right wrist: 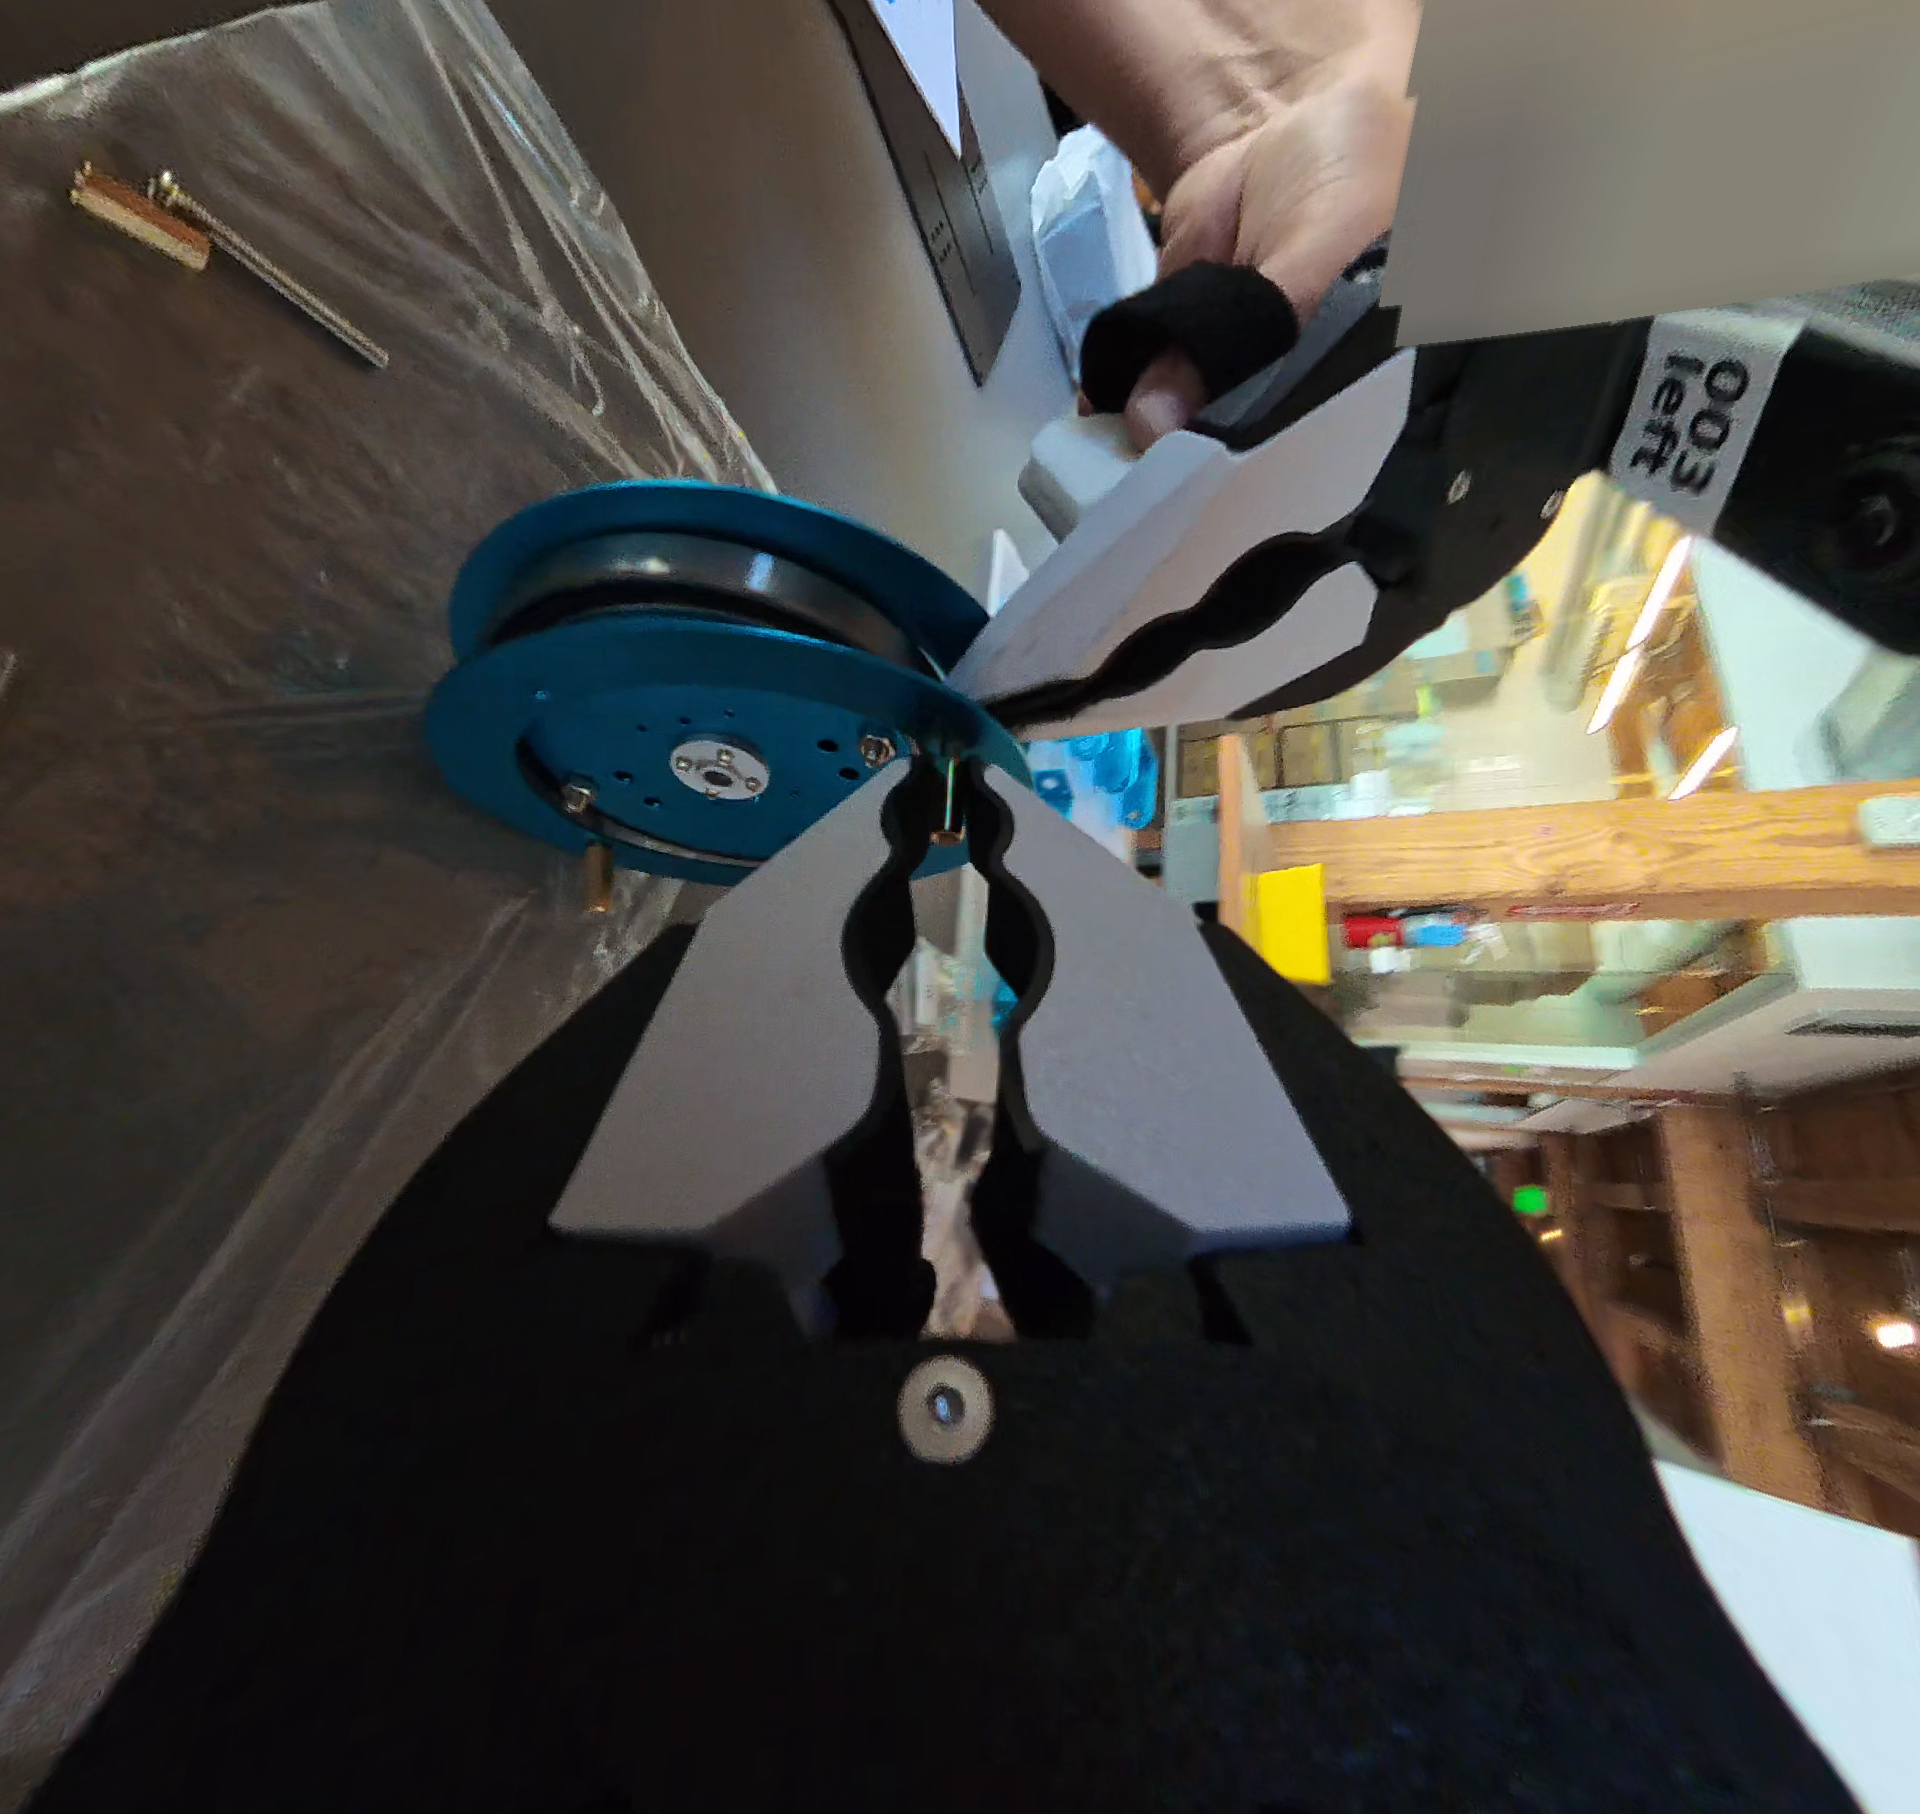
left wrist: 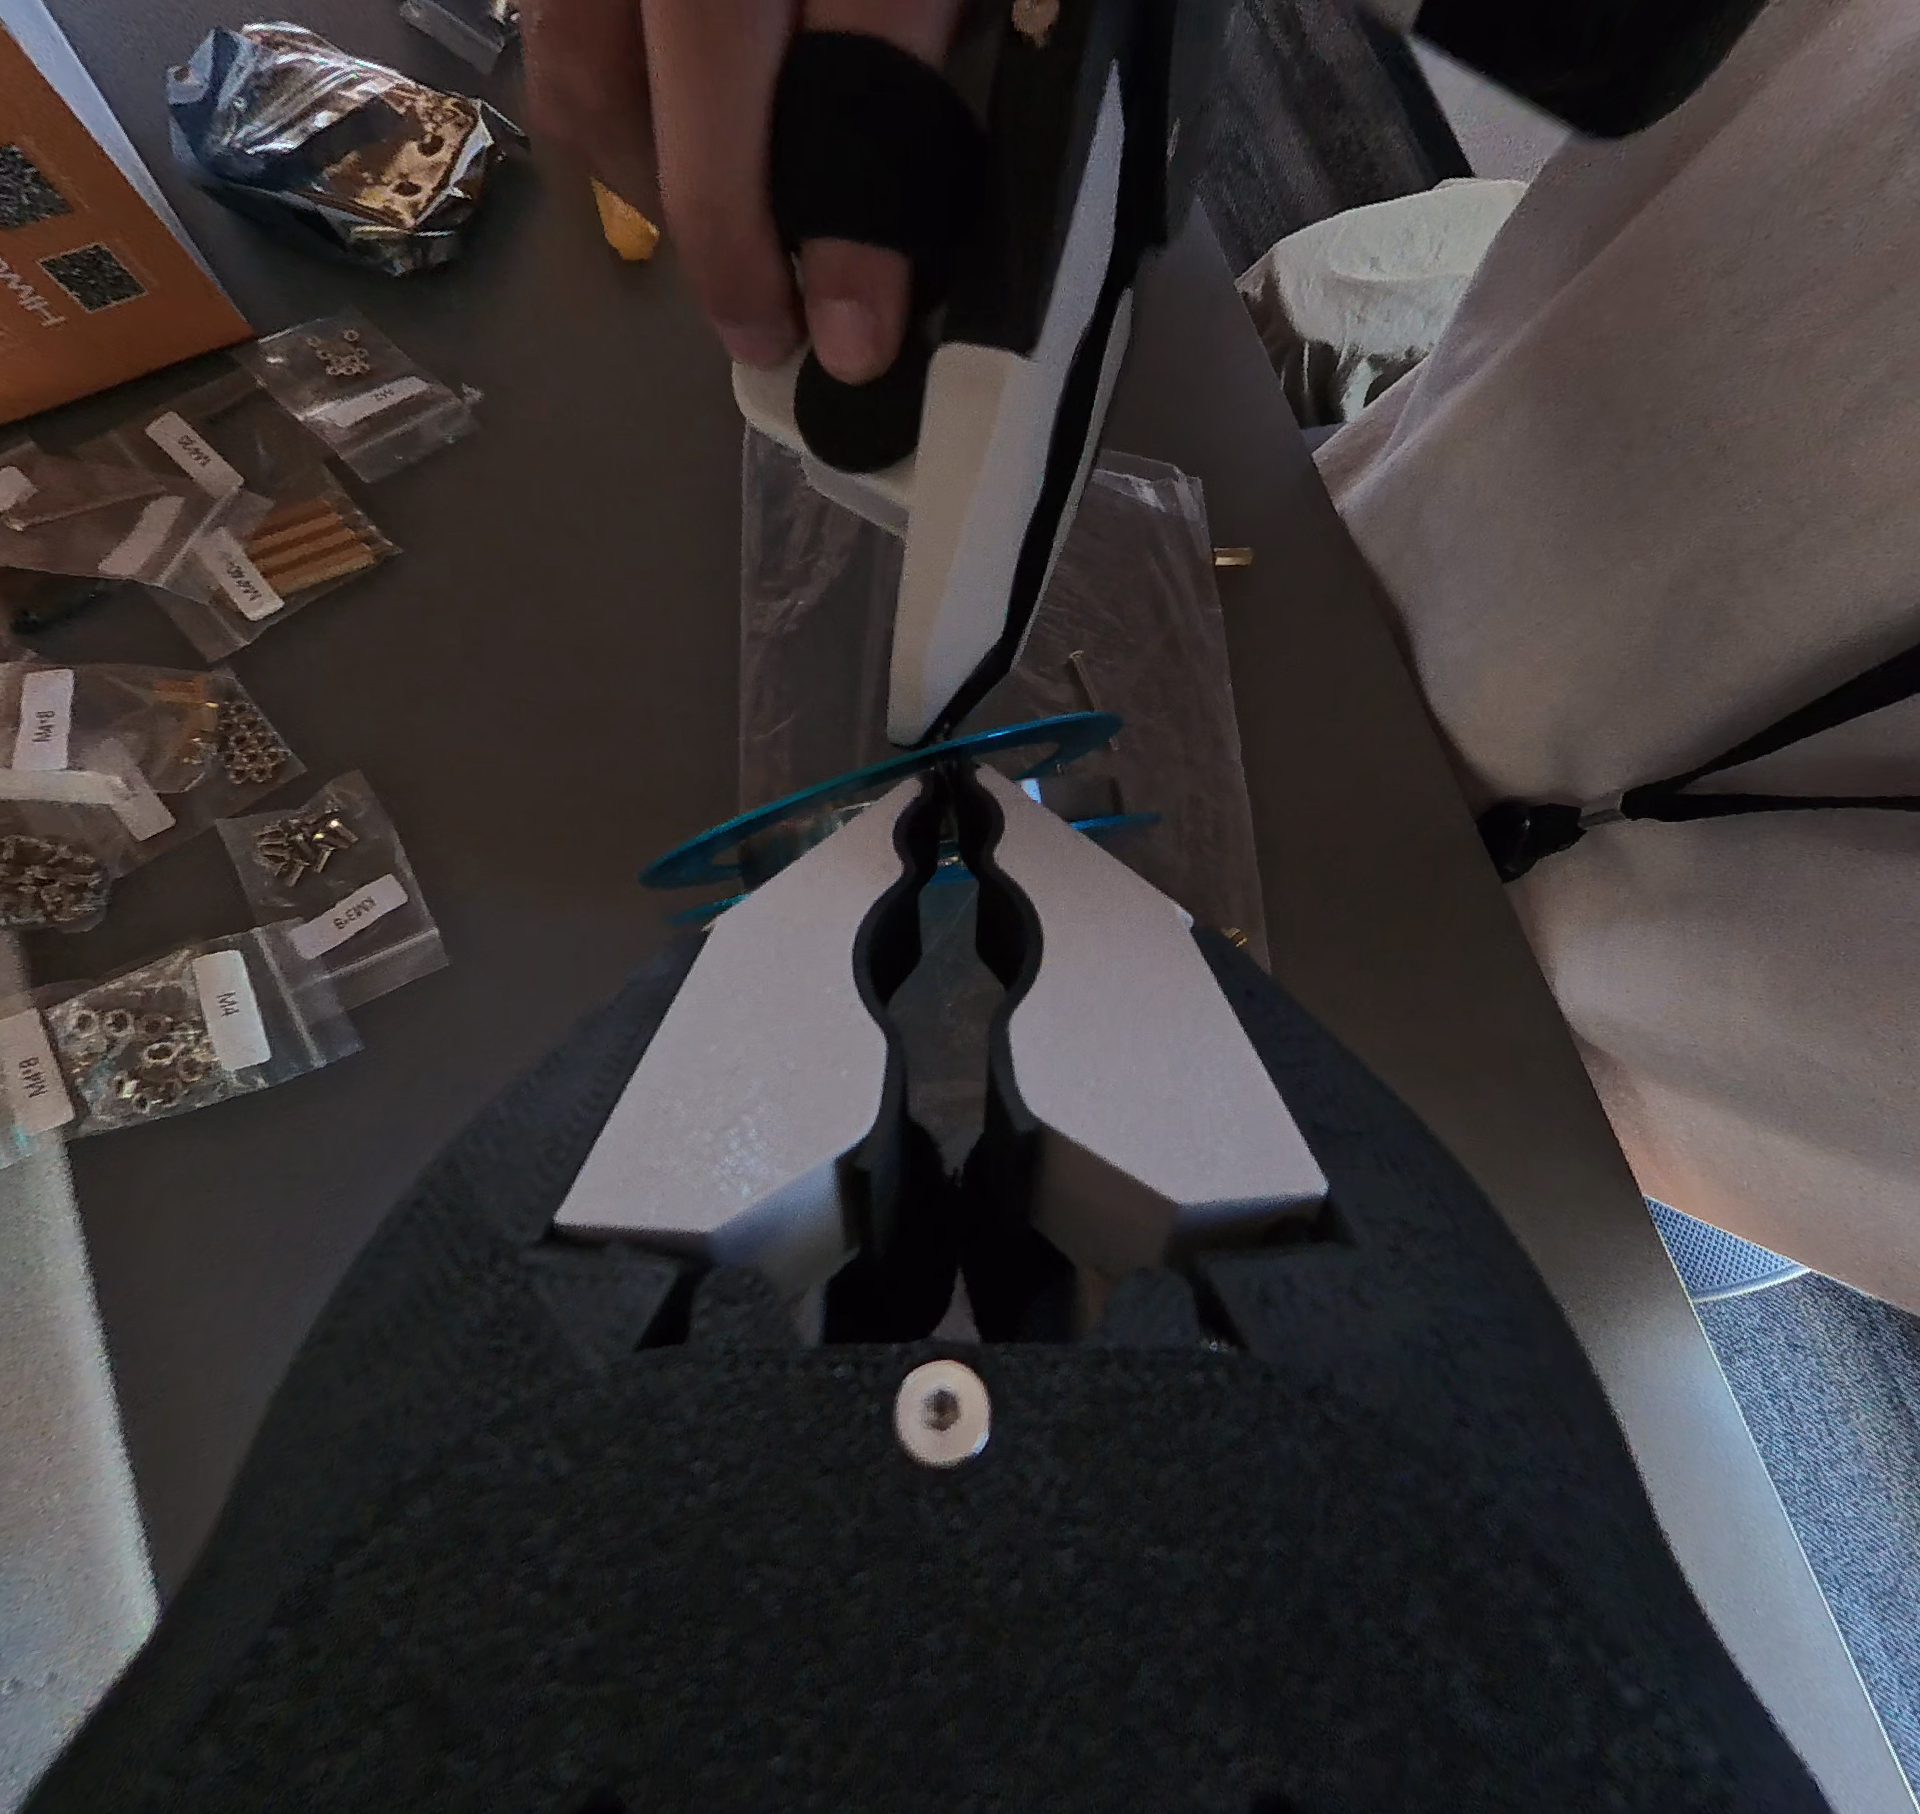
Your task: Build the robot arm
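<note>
Left wrist view: left gripper [left wrist: 951,777] is seen with tips closed onto the rim of a blue wheel [left wrist: 997,741], which sits at 12 o'clock from the tips, over a clear bag [left wrist: 800,621] on the dark counter [left wrist: 582,621]. The wheel's upper flange is pinched from above by the right gripper [left wrist: 925,725], which comes down from 12 o'clock, held by a hand [left wrist: 748,133] with a black finger sleeve. Small bags of screws and nuts [left wrist: 197,1026] are spread at 9 o'clock, an orange box [left wrist: 94,237] at 10 o'clock, and a crumpled foil bag [left wrist: 332,138] at 11 o'clock. A light garment with a black strap is seen at 3 o'clock.

Right wrist view: right gripper [right wrist: 945,798] is nearly closed, clamped on a small brass standoff [right wrist: 948,808] standing at the wheel [right wrist: 675,684] face edge. The wheel is at 10 o'clock from the tips: two blue flanges, black tyre between, silver hub in the middle, nuts on the face. A second brass standoff [right wrist: 597,881] projects at the wheel's 7 o'clock side. Left gripper [right wrist: 997,699] enters from 2 o'clock, closed on the flange rim. A loose standoff [right wrist: 140,226] and a long screw [right wrist: 281,273] lie on the bag [right wrist: 312,154] at 10 o'clock. Background shelving is blurred at 3 o'clock.
</note>
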The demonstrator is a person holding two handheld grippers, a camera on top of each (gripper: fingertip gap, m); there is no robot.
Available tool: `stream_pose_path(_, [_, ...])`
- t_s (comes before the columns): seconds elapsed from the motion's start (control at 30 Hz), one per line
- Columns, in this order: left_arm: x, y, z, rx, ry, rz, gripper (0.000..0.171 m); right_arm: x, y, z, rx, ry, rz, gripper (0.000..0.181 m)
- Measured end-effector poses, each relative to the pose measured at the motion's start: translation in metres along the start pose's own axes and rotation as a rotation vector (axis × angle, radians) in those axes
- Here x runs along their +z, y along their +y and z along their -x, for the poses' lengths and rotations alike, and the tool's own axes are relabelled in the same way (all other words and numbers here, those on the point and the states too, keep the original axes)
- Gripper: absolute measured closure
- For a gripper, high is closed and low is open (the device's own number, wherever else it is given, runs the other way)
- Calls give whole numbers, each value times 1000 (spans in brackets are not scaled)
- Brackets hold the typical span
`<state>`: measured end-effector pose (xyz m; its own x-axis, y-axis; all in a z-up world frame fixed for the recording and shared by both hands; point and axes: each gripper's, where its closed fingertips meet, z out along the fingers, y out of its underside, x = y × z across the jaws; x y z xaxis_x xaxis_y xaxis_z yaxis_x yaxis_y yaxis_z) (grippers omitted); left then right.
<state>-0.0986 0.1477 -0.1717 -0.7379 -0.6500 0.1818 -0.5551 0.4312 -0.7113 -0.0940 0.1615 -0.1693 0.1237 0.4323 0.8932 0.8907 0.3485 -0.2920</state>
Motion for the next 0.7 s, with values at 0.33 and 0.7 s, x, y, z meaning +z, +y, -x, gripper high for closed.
stream_pose_path(0.33, [2,0,-7,17,28,6,170,-5,-12,15,1464,-829,-91,177])
stream_pose_path(0.7, [6,-2,-15,25,58,3,170,-13,2,16,1058,-492,-121,136])
